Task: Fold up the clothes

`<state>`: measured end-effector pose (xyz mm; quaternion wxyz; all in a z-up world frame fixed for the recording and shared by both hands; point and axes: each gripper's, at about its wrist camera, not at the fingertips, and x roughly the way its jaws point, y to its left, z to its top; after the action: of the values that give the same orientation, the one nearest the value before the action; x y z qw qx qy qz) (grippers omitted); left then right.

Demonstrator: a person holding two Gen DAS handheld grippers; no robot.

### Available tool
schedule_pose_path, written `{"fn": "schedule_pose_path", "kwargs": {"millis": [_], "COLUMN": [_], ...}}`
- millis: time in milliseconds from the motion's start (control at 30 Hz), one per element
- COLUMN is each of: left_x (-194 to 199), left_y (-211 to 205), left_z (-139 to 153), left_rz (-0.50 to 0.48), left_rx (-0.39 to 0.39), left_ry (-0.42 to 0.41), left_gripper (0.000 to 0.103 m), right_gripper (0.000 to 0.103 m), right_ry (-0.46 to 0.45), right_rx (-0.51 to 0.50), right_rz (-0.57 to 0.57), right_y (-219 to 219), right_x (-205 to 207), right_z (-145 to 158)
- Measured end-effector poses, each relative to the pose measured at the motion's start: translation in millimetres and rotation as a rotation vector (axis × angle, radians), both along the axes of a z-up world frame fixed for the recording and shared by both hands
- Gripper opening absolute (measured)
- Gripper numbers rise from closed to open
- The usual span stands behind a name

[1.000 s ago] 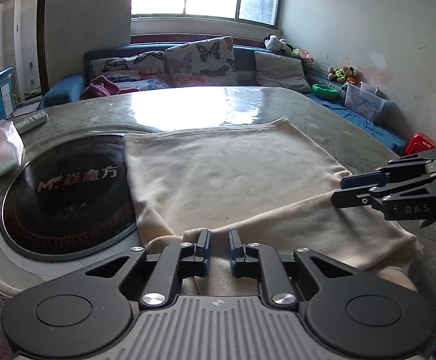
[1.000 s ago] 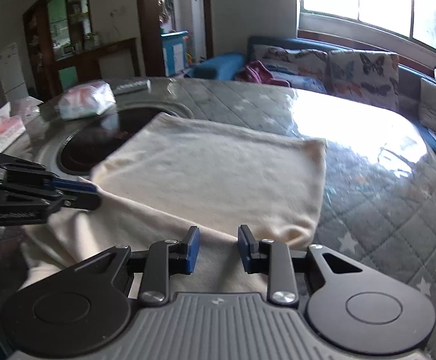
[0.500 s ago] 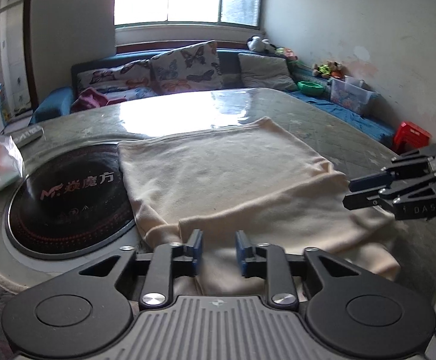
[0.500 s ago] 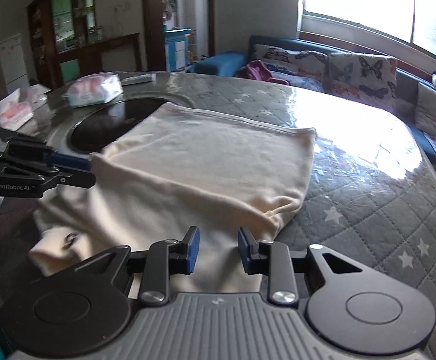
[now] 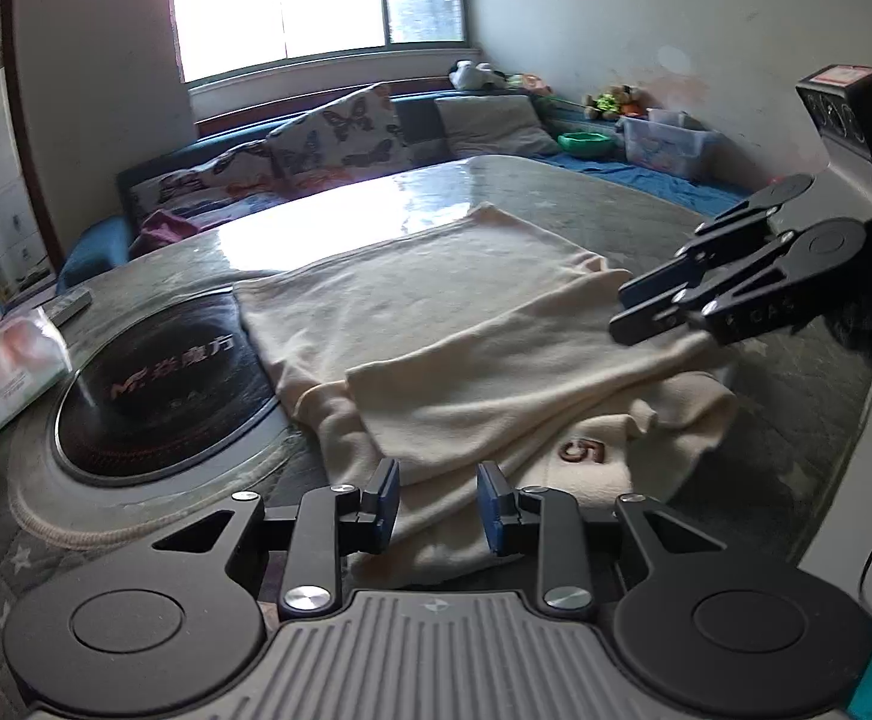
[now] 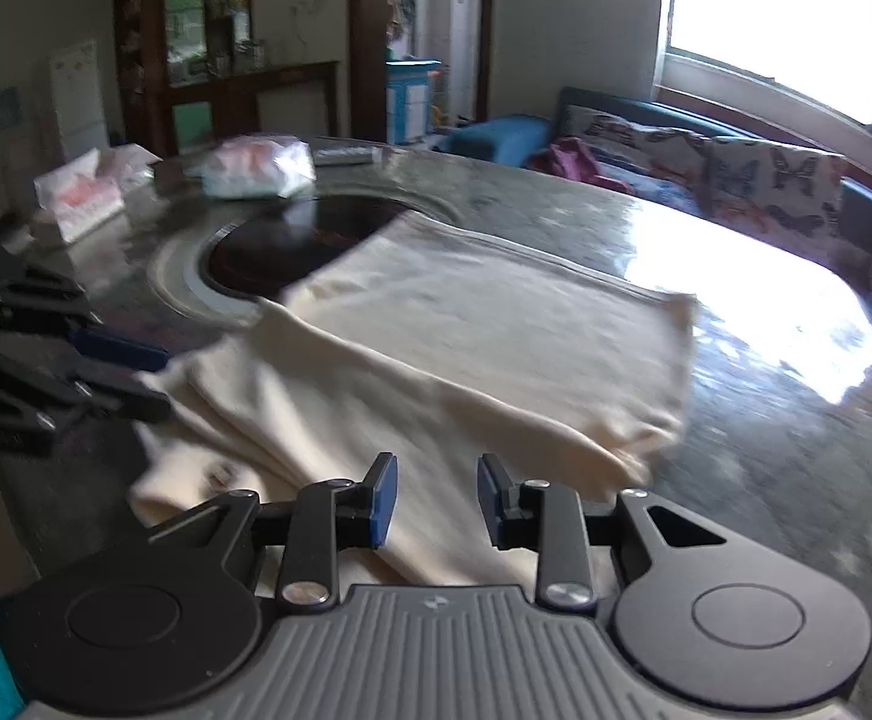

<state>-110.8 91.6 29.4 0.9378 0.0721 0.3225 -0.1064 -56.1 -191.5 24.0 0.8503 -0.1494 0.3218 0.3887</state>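
A cream garment (image 5: 454,324) lies on the round table, its near part folded back over itself, with a brown print (image 5: 583,451) showing at the near edge. It also shows in the right wrist view (image 6: 466,360). My left gripper (image 5: 437,503) is open and empty, just above the garment's near edge. My right gripper (image 6: 436,501) is open and empty over the garment's near right edge. The right gripper also shows in the left wrist view (image 5: 634,309), and the left gripper in the right wrist view (image 6: 147,381).
A black round cooktop (image 5: 159,384) is set into the table (image 5: 616,204) left of the garment. Tissue packs (image 5: 6,369) lie at the far left. A sofa with butterfly cushions (image 5: 339,138) stands behind the table. The table's near edge is close under both grippers.
Both grippers have opened wider and pulled back and up from the garment. The folded near part now lies loose, and the brown print has come into view.
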Motion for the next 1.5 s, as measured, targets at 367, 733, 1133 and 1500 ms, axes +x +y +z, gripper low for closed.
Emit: {"fn": "schedule_pose_path", "kwargs": {"millis": [367,733,1133,1500], "left_x": [-15,-24,-28,-25], "left_y": [9,-31,-26,-44], "left_z": [-1,-15,-21,-36], "left_rz": [-0.006,-0.226,-0.303,-0.38], "left_rx": [0.008,0.118,0.195,0.254], "left_ry": [-0.008,-0.098,-0.127,-0.163], "left_gripper": [0.031,0.036,0.036,0.035], "right_gripper": [0.029,0.033,0.039,0.045], "right_ry": [-0.001,-0.015,-0.018,-0.056], "right_rx": [-0.055,-0.063,-0.153,-0.213], "right_rz": [0.218,0.135,0.105,0.135], "right_y": [71,14,-25,-31], "right_x": [-6,-14,-28,-38], "right_z": [-13,14,9,8]}}
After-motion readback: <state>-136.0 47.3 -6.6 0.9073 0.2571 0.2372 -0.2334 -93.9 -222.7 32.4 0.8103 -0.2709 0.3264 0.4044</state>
